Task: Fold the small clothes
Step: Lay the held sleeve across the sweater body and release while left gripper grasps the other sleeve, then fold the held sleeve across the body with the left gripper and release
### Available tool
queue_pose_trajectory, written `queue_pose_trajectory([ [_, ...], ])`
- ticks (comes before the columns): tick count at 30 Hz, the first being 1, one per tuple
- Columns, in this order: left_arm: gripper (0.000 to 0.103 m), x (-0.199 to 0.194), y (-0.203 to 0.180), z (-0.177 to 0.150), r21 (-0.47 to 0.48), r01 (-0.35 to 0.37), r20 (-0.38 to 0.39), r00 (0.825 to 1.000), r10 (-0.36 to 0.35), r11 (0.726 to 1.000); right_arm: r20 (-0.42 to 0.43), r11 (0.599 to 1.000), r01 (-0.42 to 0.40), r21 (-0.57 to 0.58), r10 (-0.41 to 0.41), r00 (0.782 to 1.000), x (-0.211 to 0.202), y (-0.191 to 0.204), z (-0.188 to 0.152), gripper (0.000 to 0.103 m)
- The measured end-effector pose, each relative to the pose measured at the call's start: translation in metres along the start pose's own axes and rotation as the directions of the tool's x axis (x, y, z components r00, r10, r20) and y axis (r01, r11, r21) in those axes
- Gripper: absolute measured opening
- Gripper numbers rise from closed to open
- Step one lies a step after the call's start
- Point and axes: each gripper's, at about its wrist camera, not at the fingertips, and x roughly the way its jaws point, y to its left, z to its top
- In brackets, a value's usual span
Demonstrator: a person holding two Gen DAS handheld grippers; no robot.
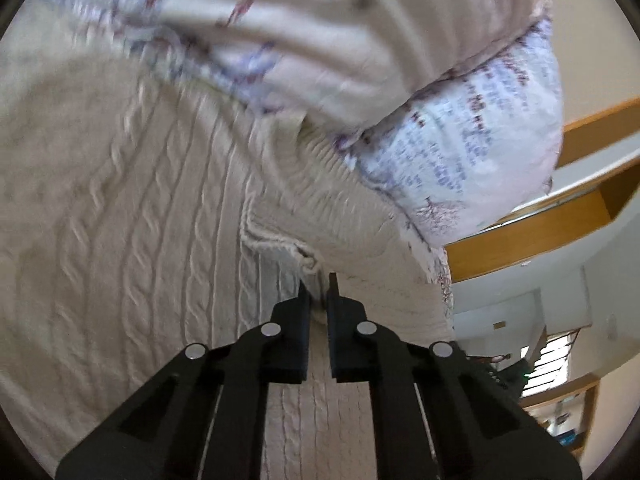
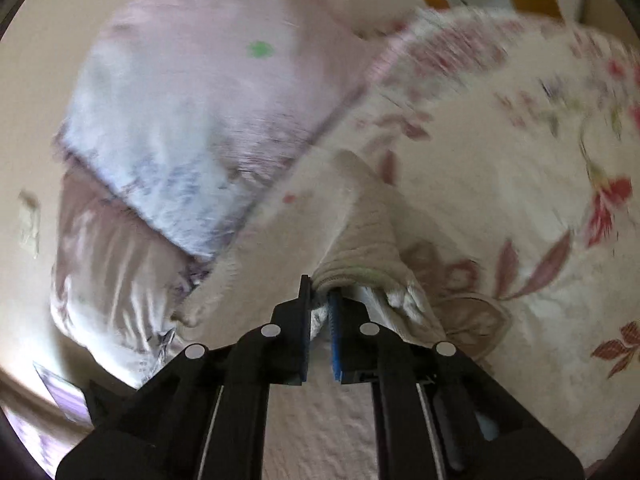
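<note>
A cream cable-knit sweater point(image 1: 132, 216) fills the left wrist view, spread over the bed. My left gripper point(image 1: 318, 286) is shut on a folded edge of the sweater near its ribbed hem point(image 1: 344, 200). In the right wrist view my right gripper point(image 2: 320, 292) is shut on the ribbed edge of the same sweater point(image 2: 360, 236), which bunches up just ahead of the fingertips. The right view is blurred by motion.
A printed white-and-purple pillow point(image 1: 476, 136) lies behind the sweater and also shows in the right view point(image 2: 192, 120). A floral bedspread point(image 2: 520, 152) covers the bed on the right. A wooden bed frame point(image 1: 532, 236) and a room with shelves sit to the right.
</note>
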Motion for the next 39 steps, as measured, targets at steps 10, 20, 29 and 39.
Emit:
queue_pose_trajectory([
  [10,0.013,-0.005,0.01,-0.012,0.084,-0.221,0.006,0.975,0.221,0.972,-0.02,0.964,0.222,-0.148,-0.227,0.974,0.024,0.012,-0.032,0.012],
  [20,0.063,-0.114,0.052,-0.031,-0.026,-0.132,0.118,0.984,0.135,0.991,-0.001,0.966,0.107,-0.234,-0.11,0.994,0.005,0.024,-0.057,0.063],
  [29,0.058,-0.209,0.145,-0.036,-0.325,-0.197,0.302,0.905,0.299,0.925,-0.062,0.97,-0.005,-0.243,-0.01,0.998,0.01,0.025,-0.066,0.066],
  [39,0.041,-0.234,0.199,-0.008,-0.52,-0.067,0.43,0.841,0.328,0.852,-0.073,0.97,-0.031,-0.24,0.014,0.997,0.011,0.024,-0.067,0.07],
])
